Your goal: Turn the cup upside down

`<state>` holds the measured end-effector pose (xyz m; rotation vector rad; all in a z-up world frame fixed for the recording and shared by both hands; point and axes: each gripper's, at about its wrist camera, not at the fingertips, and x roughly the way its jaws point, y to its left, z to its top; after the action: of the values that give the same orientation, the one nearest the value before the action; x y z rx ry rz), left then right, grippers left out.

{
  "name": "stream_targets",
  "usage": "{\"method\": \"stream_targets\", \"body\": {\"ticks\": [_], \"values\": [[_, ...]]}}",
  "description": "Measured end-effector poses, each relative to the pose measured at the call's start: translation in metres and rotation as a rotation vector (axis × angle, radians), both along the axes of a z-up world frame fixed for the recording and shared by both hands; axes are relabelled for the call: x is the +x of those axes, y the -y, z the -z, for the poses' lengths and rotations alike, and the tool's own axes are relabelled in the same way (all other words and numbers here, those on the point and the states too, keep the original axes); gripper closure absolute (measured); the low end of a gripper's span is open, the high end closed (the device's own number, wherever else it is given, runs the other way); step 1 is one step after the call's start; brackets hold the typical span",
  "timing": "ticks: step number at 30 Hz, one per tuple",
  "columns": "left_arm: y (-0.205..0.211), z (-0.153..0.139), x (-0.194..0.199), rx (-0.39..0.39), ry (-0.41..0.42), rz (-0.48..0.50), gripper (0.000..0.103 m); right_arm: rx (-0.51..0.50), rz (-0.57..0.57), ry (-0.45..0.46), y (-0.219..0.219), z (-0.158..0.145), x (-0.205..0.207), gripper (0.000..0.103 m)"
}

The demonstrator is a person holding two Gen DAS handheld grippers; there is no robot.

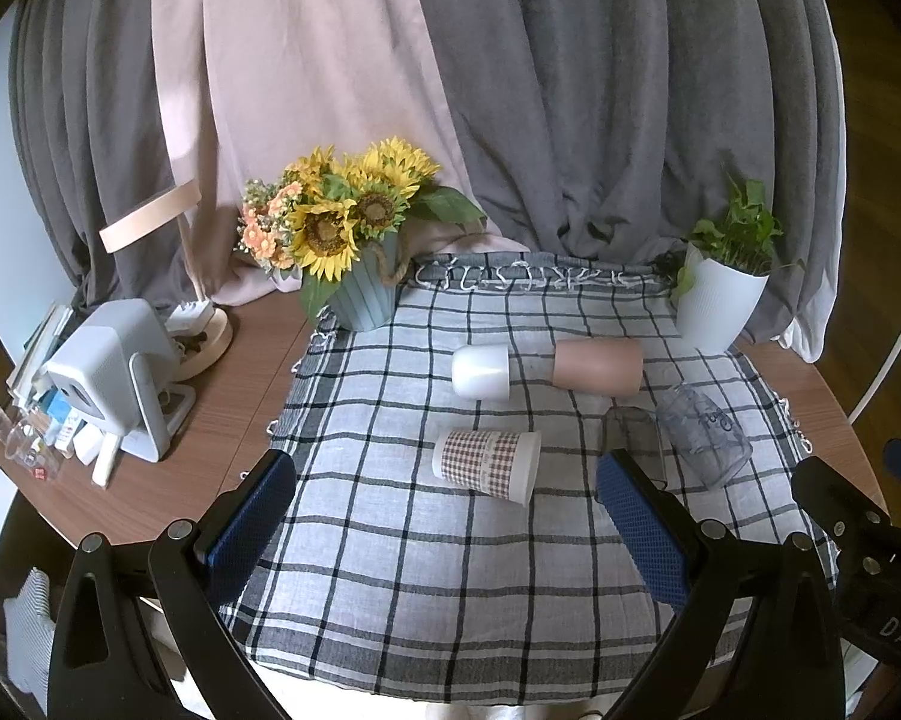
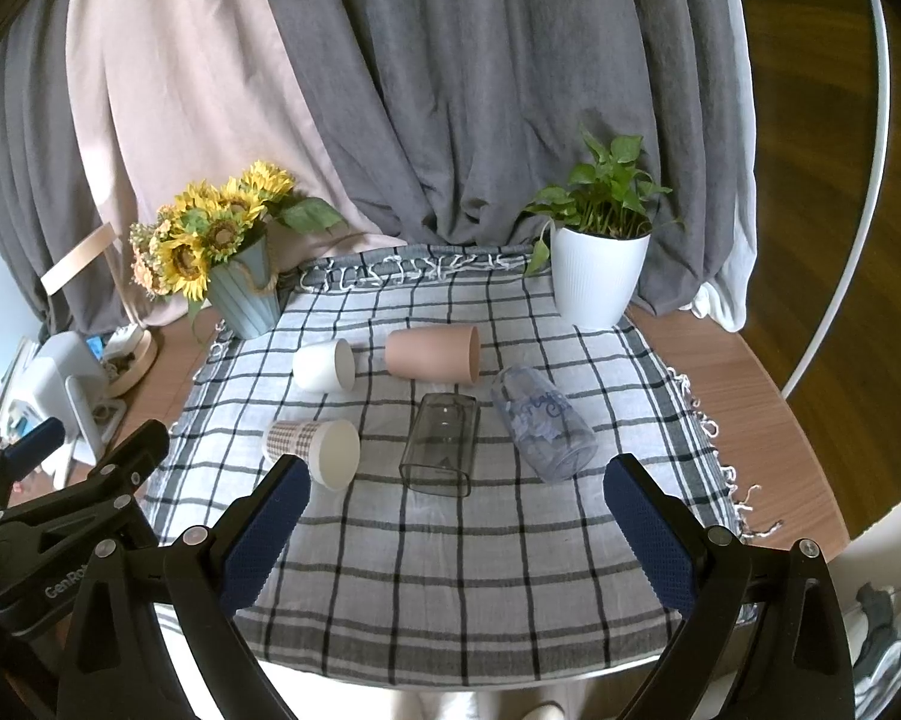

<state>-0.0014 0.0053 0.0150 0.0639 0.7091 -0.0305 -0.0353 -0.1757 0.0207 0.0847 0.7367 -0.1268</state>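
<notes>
Right wrist view: the right gripper is held with jaws wide apart, nothing between them, above the checked cloth. The left gripper is likewise spread and empty. Five cups are seen lying on their sides: checkered paper cup, clear tumbler, printed glass, then white cup and pink cup farther.

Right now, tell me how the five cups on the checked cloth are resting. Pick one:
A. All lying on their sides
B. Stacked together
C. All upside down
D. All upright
A: the white cup, pink cup, plaid paper cup, clear square cup and printed clear cup each lie on their side, apart from one another, on the checked cloth.
</notes>
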Motion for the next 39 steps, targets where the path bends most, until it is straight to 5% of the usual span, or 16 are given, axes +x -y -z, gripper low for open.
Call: {"method": "stream_targets", "body": {"ticks": [11, 20, 39], "values": [[0.011, 0.014, 0.034, -0.001, -0.089, -0.071, 0.001, 0.01, -0.033, -0.068, 0.015, 0.015, 0.039, 0.004], [0.011, 0.041, 0.089, -0.043, -0.198, -0.2, 0.001, -0.071, -0.148, -0.191, 0.014, 0.026, 0.109, 0.004], [0.017, 0.101, 0.187, -0.037, -0.448, -0.34, 0.001, -0.306, -0.458, -0.676, -0.012, 0.098, 0.288, 0.004]]}}
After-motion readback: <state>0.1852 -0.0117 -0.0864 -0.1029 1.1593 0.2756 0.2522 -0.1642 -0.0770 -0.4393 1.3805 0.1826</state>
